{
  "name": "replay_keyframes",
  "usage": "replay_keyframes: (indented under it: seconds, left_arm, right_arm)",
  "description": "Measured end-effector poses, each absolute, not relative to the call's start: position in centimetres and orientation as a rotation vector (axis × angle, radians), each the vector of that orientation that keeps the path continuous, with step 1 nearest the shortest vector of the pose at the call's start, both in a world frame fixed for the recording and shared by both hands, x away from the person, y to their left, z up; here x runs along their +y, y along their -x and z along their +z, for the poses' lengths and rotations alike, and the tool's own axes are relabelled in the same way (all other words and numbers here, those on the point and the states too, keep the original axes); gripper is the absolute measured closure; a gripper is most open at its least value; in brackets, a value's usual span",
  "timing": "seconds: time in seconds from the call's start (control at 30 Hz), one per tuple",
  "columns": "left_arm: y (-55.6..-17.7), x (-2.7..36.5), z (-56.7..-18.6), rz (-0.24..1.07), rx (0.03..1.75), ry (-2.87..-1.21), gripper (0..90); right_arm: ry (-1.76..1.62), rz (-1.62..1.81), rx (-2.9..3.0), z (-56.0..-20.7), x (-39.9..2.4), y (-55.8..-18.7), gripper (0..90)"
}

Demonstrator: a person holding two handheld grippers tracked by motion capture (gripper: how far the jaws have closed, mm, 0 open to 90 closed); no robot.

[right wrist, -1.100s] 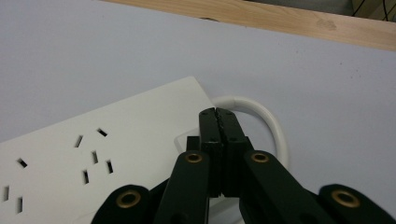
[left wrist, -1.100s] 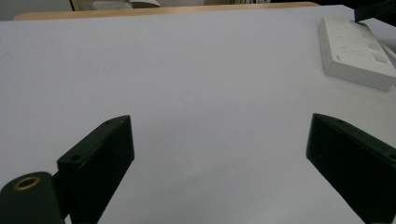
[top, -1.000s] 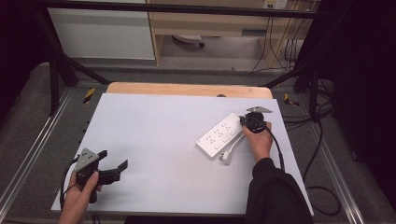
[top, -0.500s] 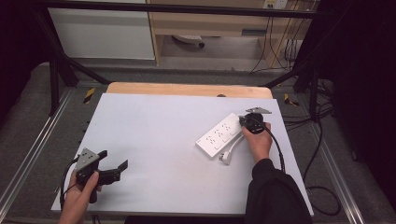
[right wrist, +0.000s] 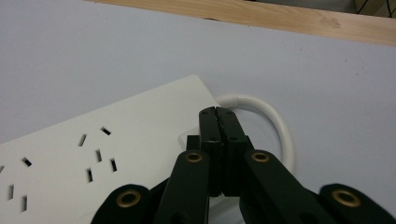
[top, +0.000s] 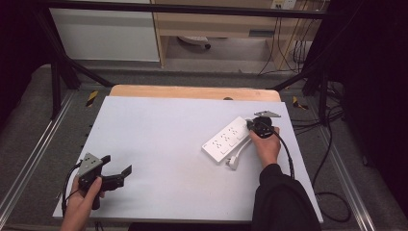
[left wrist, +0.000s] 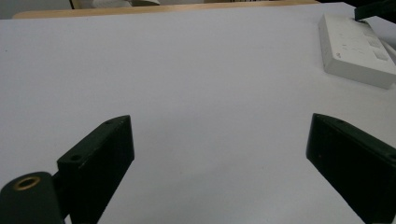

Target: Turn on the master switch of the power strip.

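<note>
A white, flat plastic power strip (top: 226, 139) with several rows of sockets lies toward the right side of the pale grey table (top: 159, 139), set on a diagonal. Its thick white cord (right wrist: 275, 121) leaves the far end in a tight curve, and a white plug (top: 234, 161) rests just beside the strip's near edge.

The right hand-held gripper (right wrist: 219, 114) sits over that far end of the strip, its two black jaws pressed flat together with nothing between them; the tips rest on or just above a small raised patch in the casing (possibly a rocker switch, though this is too hidden to say).

The left hand-held gripper (top: 115, 175) is held low near the table's front left corner, well apart from the strip, jaws spread wide and empty.

The strip looks rigid and fairly light, with a smooth casing that would probably slide on the table under a sideways push. Its width seems best suited to a grasp across the two long edges, near the middle for balance. The cord is stiff enough to hold its bend and would likely tug the strip if dragged.
</note>
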State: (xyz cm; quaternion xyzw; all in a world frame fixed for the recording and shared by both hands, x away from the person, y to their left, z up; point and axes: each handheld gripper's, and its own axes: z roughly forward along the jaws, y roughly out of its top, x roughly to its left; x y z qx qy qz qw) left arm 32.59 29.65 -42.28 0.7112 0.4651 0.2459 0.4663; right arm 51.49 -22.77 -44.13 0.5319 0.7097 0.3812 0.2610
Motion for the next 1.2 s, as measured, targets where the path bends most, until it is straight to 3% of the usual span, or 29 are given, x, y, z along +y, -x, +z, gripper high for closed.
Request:
replay_keyframes:
  seconds: [1.2]
  left_arm:
    - [-32.61,29.55,-42.35,0.597,1.147,-1.753,7.7]
  right_arm:
    - [-1.433,1.032,1.927,-44.28,-23.04,-51.47,90.0]
